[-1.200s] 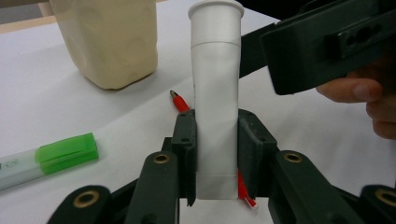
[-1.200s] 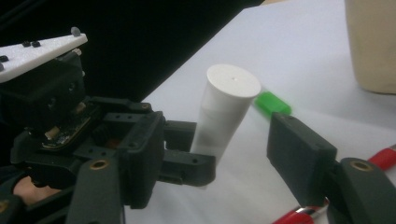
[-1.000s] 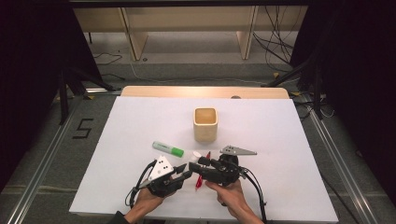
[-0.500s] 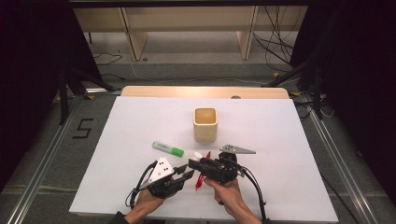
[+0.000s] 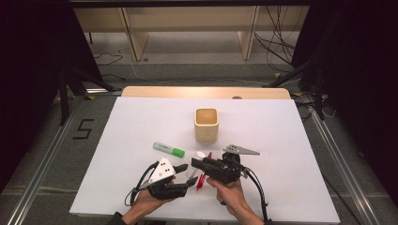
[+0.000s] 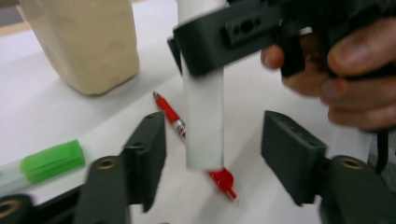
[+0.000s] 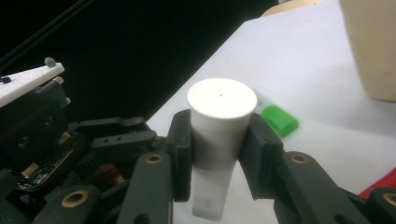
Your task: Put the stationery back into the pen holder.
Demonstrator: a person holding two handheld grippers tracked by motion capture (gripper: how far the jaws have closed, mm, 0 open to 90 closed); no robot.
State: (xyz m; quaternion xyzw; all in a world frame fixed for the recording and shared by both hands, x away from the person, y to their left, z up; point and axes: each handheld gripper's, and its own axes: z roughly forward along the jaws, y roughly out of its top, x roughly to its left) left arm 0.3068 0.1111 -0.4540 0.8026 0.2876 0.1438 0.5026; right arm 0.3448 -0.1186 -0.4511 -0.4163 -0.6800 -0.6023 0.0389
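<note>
White tube (image 7: 219, 135) is sitting clamped in the right claw (image 7: 215, 154), pads pressing both sides of it just under the capped end; jaws have just been closing onto it. Left claw (image 6: 212, 154) is standing apart, jaws having just been opening, tube's lower end hanging between its pads with clear gaps either side. Reads as a handover, left to right. Tube's long axis is running roughly upright, across the left claw's gap, so the left claw should be backing straight off along its own jaws to avoid clipping it.

Outward: red pen (image 6: 175, 122) is lying on the white surface (image 5: 141, 122) right under the tube. Green highlighter (image 5: 169, 150) is lying just left of both claws. Beige cup (image 5: 206, 125) is standing beyond them, open top up, nearer the right claw. Likely the tube's destination.
</note>
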